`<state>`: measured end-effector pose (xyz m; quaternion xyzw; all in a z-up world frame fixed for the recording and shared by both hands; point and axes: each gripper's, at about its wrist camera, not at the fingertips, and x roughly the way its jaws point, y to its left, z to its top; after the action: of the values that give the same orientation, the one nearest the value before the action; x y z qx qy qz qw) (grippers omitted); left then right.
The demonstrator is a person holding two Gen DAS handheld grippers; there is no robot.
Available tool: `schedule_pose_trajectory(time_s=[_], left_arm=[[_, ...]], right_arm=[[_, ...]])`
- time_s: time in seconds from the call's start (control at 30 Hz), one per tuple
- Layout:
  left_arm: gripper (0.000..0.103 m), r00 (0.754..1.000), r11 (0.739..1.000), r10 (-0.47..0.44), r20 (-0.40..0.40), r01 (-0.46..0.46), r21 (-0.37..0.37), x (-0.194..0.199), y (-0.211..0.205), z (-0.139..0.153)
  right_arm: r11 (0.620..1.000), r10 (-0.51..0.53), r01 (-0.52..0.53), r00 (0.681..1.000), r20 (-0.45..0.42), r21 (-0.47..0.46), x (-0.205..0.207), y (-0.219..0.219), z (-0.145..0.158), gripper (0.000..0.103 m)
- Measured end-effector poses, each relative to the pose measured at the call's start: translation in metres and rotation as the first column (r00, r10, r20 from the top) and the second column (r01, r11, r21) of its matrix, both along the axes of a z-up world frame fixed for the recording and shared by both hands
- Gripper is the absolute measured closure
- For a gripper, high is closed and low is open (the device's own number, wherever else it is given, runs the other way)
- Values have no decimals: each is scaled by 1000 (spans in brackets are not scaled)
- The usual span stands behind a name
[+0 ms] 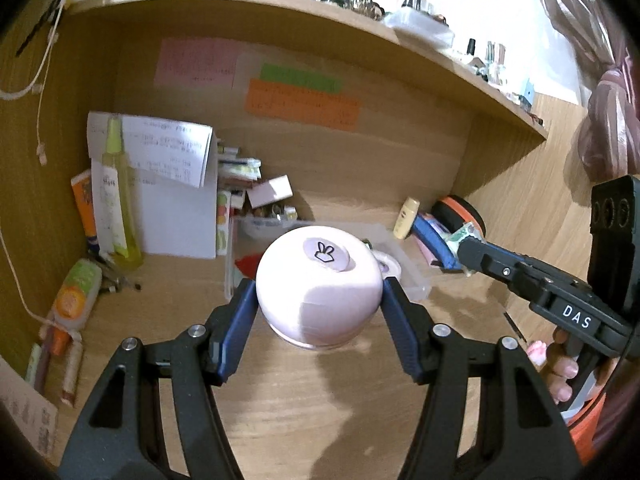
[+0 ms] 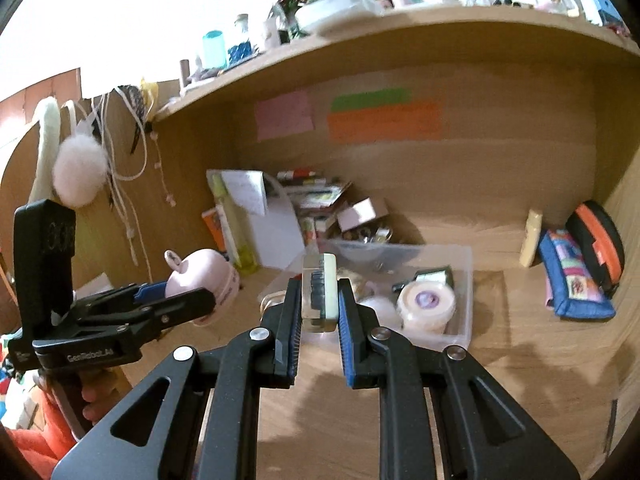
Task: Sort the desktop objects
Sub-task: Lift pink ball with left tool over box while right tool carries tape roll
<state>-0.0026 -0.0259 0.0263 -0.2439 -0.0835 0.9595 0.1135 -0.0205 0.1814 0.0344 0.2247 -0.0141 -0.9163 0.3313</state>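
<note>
Over at the far left of the wooden desk (image 1: pixel 320 412), tubes and sticks lie in a loose heap against the side panel, too blurred to read. A tall yellow-green tube (image 1: pixel 118 192) leans on a stack of white papers (image 1: pixel 176 208), which hides whatever stands behind it. Next to that sits a jumble of small boxes (image 1: pixel 256 188), their labels unreadable.

In the middle, the left gripper (image 1: pixel 318 300) has its blue pads closed against both sides of a pale pink dome-shaped object (image 1: pixel 318 292) with a rabbit sticker on top. Its base appears to meet the desk, though the fingers cover the edges, so I cannot be sure it rests there. From the right wrist view the same pink object (image 2: pixel 202 276) is half hidden behind the left gripper (image 2: pixel 160 300).

Behind it lies a clear plastic bin (image 2: pixel 460 280), holding a round white jar (image 2: pixel 426 306) and other bits I cannot make out.

The right gripper (image 2: pixel 319 300) pinches a small cream and clear block (image 2: pixel 319 292), held above the near edge of the bin; its dark inner part is too blurred to identify. In the left view, the right gripper (image 1: pixel 460 246) reaches in from the right.

Furthest right, a cream bottle (image 2: pixel 531 238), a blue patchwork pouch (image 2: pixel 572 276) and a black-and-orange case (image 2: pixel 598 244) stand together at the side wall.
</note>
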Motion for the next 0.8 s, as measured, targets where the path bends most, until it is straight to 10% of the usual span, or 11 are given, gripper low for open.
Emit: schedule_pose_trajectory(time_s=[0.8], left_arm=[[41,991,998,48,124,-43,-42,-137,-9,-16]], right_arm=[[997,-37,32,996,80,72,-119,-40,-18,88]])
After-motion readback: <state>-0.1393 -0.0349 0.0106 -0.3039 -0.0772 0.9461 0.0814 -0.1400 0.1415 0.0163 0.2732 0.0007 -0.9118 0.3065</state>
